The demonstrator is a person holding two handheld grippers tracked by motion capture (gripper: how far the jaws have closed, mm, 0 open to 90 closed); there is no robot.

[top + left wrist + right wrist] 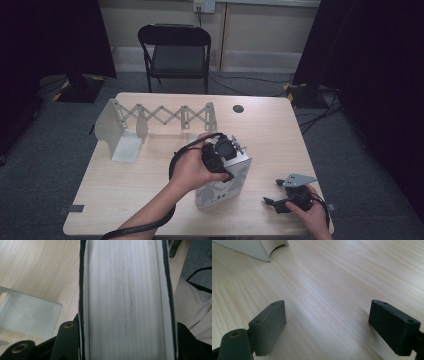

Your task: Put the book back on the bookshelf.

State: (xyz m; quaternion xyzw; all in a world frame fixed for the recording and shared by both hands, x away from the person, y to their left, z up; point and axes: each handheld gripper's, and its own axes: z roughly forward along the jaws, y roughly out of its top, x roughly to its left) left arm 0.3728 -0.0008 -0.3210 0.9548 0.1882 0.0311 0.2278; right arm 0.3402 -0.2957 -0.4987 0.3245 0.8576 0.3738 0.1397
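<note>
High view, 1 book (223, 186) upright on table (125, 185), left claw (220, 155) clamping it, right claw (280, 200) wide, holding nothing, 1 chair (175, 50).

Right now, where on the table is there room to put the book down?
The left gripper clamps the book upright near the middle. Bare wood lies left of it, from the metal book rack down to the near edge of the table. The far right corner past the small round hole is bare too. The near right is crowded by the open right gripper.
</note>
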